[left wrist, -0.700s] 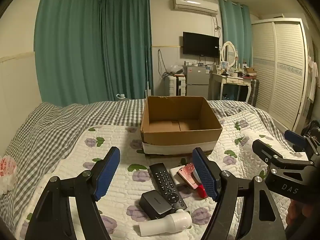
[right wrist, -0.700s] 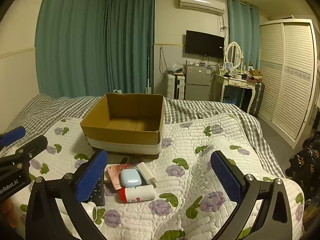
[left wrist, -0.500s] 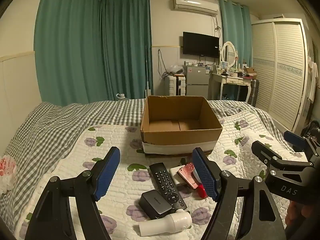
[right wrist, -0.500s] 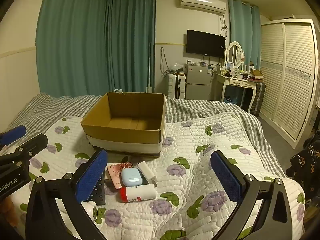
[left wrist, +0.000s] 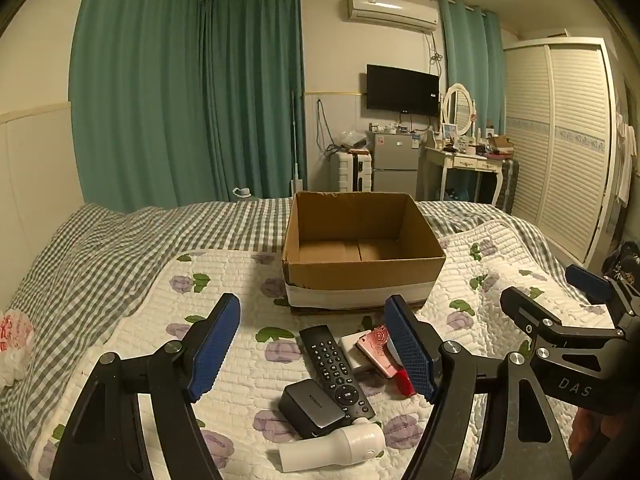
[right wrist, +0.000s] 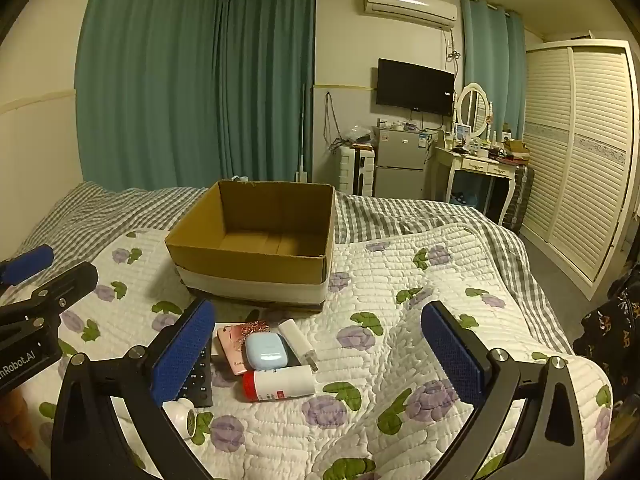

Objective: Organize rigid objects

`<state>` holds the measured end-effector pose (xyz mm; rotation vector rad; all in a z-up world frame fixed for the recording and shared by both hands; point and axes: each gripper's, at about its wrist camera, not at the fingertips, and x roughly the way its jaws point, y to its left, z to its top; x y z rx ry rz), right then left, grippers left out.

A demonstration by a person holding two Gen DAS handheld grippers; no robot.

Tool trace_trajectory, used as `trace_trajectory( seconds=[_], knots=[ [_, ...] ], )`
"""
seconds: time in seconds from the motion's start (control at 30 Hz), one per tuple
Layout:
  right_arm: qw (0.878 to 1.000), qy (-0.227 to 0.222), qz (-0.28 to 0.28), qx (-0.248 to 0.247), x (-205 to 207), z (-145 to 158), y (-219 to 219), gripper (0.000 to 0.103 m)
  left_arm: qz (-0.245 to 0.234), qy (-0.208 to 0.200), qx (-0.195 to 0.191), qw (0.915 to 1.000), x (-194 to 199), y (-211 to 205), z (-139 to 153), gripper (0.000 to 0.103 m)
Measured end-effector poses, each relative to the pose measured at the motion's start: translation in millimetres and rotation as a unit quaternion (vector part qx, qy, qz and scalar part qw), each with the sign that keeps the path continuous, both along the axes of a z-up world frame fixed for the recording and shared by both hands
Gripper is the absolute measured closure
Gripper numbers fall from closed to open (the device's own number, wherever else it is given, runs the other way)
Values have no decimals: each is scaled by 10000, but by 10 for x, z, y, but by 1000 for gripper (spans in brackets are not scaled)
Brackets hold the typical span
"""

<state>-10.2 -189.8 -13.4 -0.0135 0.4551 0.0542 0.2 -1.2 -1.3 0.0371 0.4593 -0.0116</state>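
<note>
Fingers of left gripper (left wrist: 312, 354) and right gripper (right wrist: 318, 350): spread wide, empty, barely shifted; clutter before cardboard box (right wrist: 256, 256) remains unsorted.

Both wrist views look low across the bed (left wrist: 120, 264), sharing the cardboard box (left wrist: 362, 272).

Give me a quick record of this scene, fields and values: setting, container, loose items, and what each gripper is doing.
Setting: quilt on a bed
Container: cardboard box, open, nothing visible inside
Loose items: remote, black adapter, white bottle, pink phone, blue case, red-capped tube
Left gripper: open, holding nothing
Right gripper: open, holding nothing
</note>
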Motion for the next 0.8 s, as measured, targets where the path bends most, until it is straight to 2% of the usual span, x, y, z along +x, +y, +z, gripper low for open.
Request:
trace_trajectory(
  seconds=[0.8],
  knots=[
    [10000,9,7,-6,4,-16,24,0,-6,-3,-8,10000,-7,7,3,26]
  ],
)
